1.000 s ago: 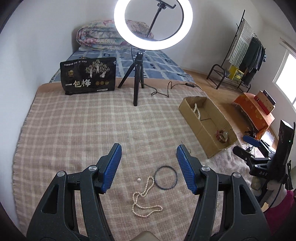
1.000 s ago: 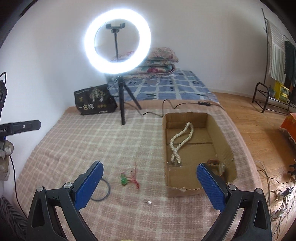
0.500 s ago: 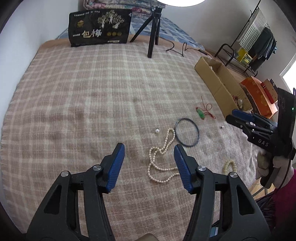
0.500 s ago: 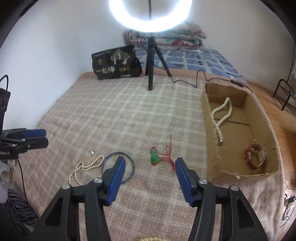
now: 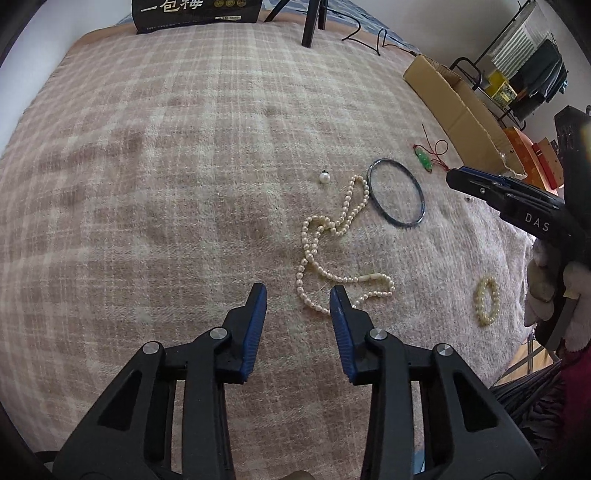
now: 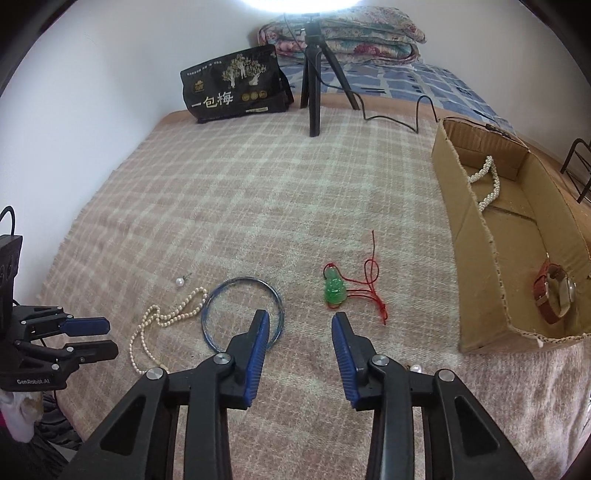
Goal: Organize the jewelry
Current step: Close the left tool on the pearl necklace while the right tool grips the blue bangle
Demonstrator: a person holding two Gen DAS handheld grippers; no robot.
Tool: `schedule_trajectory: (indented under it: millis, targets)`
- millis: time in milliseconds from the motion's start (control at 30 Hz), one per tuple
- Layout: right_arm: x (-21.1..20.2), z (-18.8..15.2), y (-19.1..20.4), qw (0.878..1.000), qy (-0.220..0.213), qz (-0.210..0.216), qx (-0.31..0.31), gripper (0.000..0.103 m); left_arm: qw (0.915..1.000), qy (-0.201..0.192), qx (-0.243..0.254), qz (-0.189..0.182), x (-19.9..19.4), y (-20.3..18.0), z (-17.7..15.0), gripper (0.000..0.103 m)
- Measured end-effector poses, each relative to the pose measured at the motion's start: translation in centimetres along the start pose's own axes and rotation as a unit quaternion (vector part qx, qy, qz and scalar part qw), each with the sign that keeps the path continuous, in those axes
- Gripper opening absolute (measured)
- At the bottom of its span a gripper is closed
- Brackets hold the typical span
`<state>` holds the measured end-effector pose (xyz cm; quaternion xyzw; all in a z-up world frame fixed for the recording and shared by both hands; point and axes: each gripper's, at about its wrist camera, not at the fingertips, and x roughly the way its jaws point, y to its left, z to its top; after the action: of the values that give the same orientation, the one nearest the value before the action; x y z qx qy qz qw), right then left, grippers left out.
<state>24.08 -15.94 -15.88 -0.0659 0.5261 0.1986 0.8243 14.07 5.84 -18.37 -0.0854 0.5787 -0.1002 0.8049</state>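
A pearl necklace (image 5: 332, 243) lies on the plaid blanket just ahead of my open, empty left gripper (image 5: 298, 295); it also shows in the right wrist view (image 6: 162, 317). A dark blue bangle (image 5: 396, 195) (image 6: 242, 314) lies beside it, its near rim under my left finger in the right wrist view. My right gripper (image 6: 300, 318) is open and empty, just short of a green pendant on red cord (image 6: 334, 288) (image 5: 424, 159). A loose pearl earring (image 5: 324, 178) (image 6: 180, 281) and a small pearl bracelet (image 5: 487, 301) lie nearby. The cardboard box (image 6: 476, 229) holds a pearl strand (image 6: 485, 184) and a brown watch (image 6: 554, 291).
A ring-light tripod (image 6: 314, 85) with its cable and a black snack bag (image 6: 236, 86) stand at the blanket's far edge. Folded quilts (image 6: 343, 33) lie behind. A clothes rack (image 5: 517, 66) and orange boxes (image 5: 532, 158) are on the floor to the right.
Both grippers have tilted down and come closer to the blanket. The left one has neared the pearl necklace, the right one the green pendant. Both jaws have narrowed but stay open.
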Motion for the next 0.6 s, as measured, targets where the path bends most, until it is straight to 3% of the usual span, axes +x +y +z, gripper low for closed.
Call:
schedule_trajectory:
  millis: [400,600]
  targets:
    - [1.2,0.4,0.1,1.000,0.010,-0.007,-0.010,0.033,0.9983,0.017,0.035,0.043,1.7,-0.3,0.2,0.031]
    - [2.4,0.4,0.7,1.000,0.022,-0.002,-0.015,0.033,0.9957,0.001,0.059,0.071,2.7,-1.4,0.5,0.027]
